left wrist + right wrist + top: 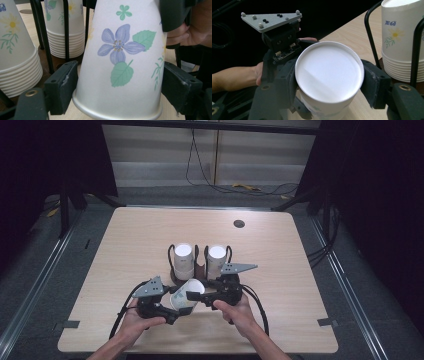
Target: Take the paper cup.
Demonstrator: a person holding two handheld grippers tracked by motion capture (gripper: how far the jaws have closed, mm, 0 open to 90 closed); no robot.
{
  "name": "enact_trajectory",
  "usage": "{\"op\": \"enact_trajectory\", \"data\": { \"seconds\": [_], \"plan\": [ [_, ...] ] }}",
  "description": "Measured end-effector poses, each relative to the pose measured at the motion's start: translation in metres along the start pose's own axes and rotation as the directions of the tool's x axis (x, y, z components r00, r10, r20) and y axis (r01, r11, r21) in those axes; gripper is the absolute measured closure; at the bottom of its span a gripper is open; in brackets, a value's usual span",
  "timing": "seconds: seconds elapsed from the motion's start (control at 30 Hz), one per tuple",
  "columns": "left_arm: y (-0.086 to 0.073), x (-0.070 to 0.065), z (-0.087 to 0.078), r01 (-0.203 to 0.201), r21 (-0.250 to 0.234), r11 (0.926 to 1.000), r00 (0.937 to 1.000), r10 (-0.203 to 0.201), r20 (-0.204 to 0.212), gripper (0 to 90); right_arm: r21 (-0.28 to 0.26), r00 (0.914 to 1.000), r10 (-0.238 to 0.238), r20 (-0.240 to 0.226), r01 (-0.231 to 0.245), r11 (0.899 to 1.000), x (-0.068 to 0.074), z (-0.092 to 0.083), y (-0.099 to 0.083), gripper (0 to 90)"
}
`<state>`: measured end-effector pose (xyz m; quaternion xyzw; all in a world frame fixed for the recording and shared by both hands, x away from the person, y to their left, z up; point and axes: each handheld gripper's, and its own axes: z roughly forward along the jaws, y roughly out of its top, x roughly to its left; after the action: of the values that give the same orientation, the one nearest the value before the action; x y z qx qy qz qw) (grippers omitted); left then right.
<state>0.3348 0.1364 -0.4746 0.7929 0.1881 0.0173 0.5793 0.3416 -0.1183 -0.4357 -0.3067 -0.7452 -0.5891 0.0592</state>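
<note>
A white paper cup (186, 296) printed with flowers hangs tilted over the table's near middle, gripped from both ends. In the left gripper view my left gripper (120, 85) is shut on the cup (120, 62) just above its rolled rim, a pad on each side. In the right gripper view my right gripper (329, 80) is shut on the same cup (329, 72) near its round white base, which faces the camera. From above, the left gripper (179, 307) comes in from the left and the right gripper (196, 296) from the right.
Behind the held cup, a black wire holder (199, 265) carries two stacks of cups (183, 257) (216, 257). They stand close by in the left gripper view (17, 57) and at the right in the right gripper view (402, 37). A dark round hole (239, 223) marks the far table.
</note>
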Motion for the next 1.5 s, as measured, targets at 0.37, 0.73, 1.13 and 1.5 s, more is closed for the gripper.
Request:
{"op": "enact_trajectory", "data": {
  "seconds": [0.37,0.73,1.13,1.5],
  "plan": [
    [0.001,-0.001,-0.002,-0.042,0.017,0.999,0.9991,0.043,-0.004,26.0,0.026,0.999,-0.041,0.02,0.04,0.999,0.004,0.0,0.002,33.2],
    [0.001,-0.001,-0.004,-0.03,0.054,0.9981,0.9995,0.03,0.008,26.7,0.039,0.9977,-0.042,0.052,0.04,0.998,0.001,-0.001,0.003,21.4],
    [0.002,0.001,-0.012,-0.015,0.079,0.9967,0.9998,0.016,-0.01,26.5,0.029,0.9976,-0.049,0.048,0.048,0.998,0.0,-0.01,0.005,19.1],
    [0.006,0.002,-0.014,-0.033,0.149,0.9883,0.9987,0.038,-0.035,26.5,0.08,0.9964,-0.075,0.038,0.072,0.994,0.003,-0.014,0.001,19.1]
  ]
}}
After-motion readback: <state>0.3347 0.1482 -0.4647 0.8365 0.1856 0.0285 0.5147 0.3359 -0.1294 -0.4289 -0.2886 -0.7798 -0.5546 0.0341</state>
